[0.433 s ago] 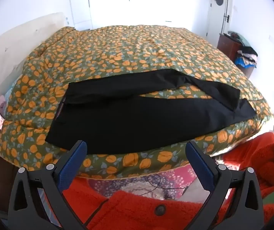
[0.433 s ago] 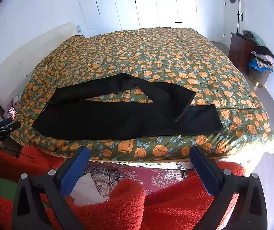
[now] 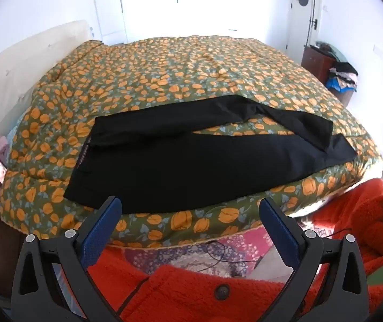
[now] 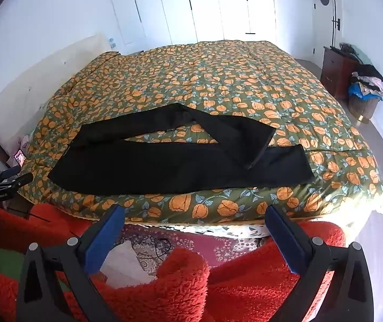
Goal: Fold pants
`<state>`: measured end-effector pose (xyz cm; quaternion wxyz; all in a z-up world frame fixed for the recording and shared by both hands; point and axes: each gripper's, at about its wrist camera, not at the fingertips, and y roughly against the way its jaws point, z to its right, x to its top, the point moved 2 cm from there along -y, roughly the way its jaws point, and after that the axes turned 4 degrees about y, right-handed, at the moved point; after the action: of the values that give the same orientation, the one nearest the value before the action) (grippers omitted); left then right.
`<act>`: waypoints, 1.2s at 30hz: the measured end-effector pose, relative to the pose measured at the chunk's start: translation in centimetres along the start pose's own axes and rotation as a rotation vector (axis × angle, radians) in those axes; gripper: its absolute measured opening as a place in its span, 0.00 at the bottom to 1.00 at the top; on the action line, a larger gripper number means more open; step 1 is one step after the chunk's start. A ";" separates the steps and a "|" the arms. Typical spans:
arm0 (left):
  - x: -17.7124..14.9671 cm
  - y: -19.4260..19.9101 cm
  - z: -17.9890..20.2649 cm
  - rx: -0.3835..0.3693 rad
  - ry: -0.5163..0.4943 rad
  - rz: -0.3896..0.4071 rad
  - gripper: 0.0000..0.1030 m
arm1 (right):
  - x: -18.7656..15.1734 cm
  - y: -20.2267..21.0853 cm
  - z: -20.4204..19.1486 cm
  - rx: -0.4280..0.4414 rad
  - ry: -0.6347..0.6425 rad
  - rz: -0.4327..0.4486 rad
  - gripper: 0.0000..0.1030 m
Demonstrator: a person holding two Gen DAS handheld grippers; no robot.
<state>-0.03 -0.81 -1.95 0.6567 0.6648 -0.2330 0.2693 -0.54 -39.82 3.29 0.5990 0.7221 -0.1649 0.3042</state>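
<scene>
Evidently readying a first grasp, the left gripper (image 3: pixel 190 209) and right gripper (image 4: pixel 195 216) hover wide apart and empty before the black pants (image 3: pixel 204 166) spread along the bed's (image 3: pixel 180 80) near edge.

The pants (image 3: pixel 207 169) are a smooth, matt black cloth. The bed (image 3: pixel 191 69) wears a quilted cloth cover, soft, slightly puffy. Both tongs, left (image 3: pixel 190 232) and right (image 4: pixel 195 238), look like matt black plastic with rough blue pads (image 3: pixel 99 234). The red fleece (image 4: pixel 218 289) is fuzzy, and the cabinet (image 4: pixel 334 71) is dark glossy wood.
</scene>
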 end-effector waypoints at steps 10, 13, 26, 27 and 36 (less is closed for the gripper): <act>-0.2 0.7 -0.2 -0.008 0.006 0.001 0.99 | -0.6 0.7 0.0 -0.009 -0.004 0.015 1.00; -0.2 0.8 -0.2 -0.014 0.003 0.001 0.99 | -0.7 0.8 -0.1 -0.010 -0.008 0.015 1.00; -0.2 1.3 0.4 -0.039 -0.006 0.007 0.99 | -1.0 1.7 -0.1 -0.021 -0.010 0.045 1.00; -0.1 1.3 0.5 -0.039 -0.008 0.008 0.99 | -1.0 1.8 -0.2 -0.023 -0.004 0.046 1.00; -0.2 1.4 0.5 -0.044 -0.006 0.012 0.99 | -0.9 2.1 -0.6 -0.033 0.009 0.047 1.00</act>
<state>-1.09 -1.37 -1.01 0.6687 0.6496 -0.2446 0.2663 -2.66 -39.89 4.35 0.6042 0.7067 -0.1844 0.3186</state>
